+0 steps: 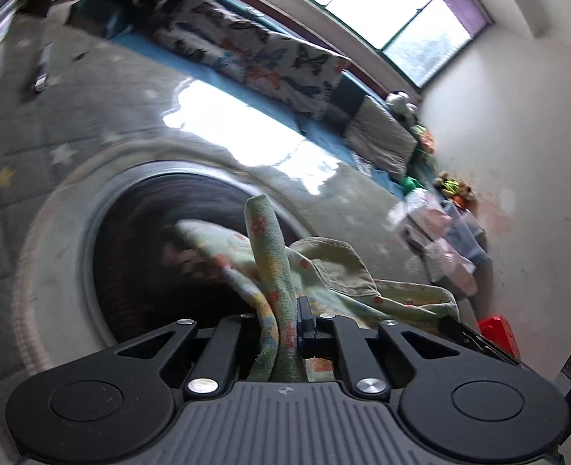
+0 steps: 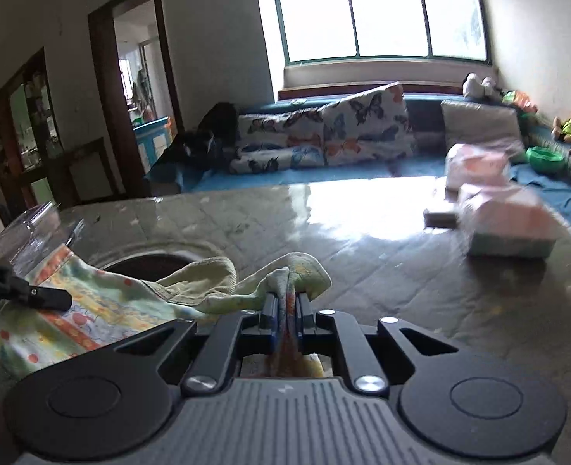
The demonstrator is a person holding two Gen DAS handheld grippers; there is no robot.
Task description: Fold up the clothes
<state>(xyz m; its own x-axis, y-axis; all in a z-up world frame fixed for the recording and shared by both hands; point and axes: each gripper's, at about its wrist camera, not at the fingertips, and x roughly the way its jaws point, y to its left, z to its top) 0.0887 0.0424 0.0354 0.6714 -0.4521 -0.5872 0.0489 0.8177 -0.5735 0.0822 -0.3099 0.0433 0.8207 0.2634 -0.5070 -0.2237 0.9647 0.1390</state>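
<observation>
A pale green garment (image 1: 335, 271) printed with orange and yellow shapes lies partly lifted over the glossy grey table (image 1: 130, 124). In the left wrist view my left gripper (image 1: 281, 310) is shut on a bunched fold that stands up between its fingers. The right wrist view shows my right gripper (image 2: 287, 297) shut on another fold of the same garment (image 2: 103, 302), which stretches off to the left. The left gripper's black finger (image 2: 49, 297) grips the cloth's far left edge there. The cloth sags between the two grippers.
A round dark opening with a pale rim (image 1: 64, 240) is set in the table under the garment. Pink and white packages (image 2: 506, 224) sit at the table's right side, and a clear plastic container (image 2: 29, 221) at its left. Behind is a blue bench with butterfly bedding (image 2: 343, 131).
</observation>
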